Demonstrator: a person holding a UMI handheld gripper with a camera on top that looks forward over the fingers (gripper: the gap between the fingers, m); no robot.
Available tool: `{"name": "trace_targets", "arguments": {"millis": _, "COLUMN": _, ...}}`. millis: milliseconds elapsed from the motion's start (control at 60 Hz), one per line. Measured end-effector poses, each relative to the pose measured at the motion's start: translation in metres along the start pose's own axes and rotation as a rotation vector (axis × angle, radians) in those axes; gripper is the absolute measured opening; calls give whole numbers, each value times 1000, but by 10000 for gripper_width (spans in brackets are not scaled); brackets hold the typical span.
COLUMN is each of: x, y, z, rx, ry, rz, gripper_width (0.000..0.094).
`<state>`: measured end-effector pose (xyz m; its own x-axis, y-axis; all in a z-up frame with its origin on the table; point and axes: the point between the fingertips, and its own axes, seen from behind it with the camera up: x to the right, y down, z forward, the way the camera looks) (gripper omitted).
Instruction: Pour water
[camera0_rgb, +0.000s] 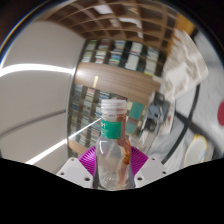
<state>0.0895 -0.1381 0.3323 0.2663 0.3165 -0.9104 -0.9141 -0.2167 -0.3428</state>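
Note:
A clear plastic bottle (112, 145) with a white cap and a green band below the neck stands upright between my gripper's (112, 160) fingers. Both purple pads (89, 160) press against its sides, so the gripper is shut on it. The bottle appears lifted, with the room tilted behind it. Its lower part is hidden below the fingers. I cannot tell how much water is in it.
A white table surface (40, 90) stretches away to the left. Wooden shelving (125, 55) with cluttered items fills the background. A pale round object (198, 148) lies to the right among cables and dark shapes.

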Motion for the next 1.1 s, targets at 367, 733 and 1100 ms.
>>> {"name": "trace_targets", "arguments": {"millis": 367, "x": 80, "y": -136, "z": -34, "rx": 70, "ry": 332, "rz": -1137, "gripper_width": 410}}
{"name": "trace_targets", "arguments": {"millis": 733, "x": 292, "y": -123, "z": -83, "rx": -151, "ry": 578, "rz": -1234, "gripper_width": 419}}
{"name": "trace_targets", "arguments": {"millis": 1100, "x": 288, "y": -123, "z": -112, "rx": -202, "ry": 713, "rz": -1140, "gripper_width": 832}}
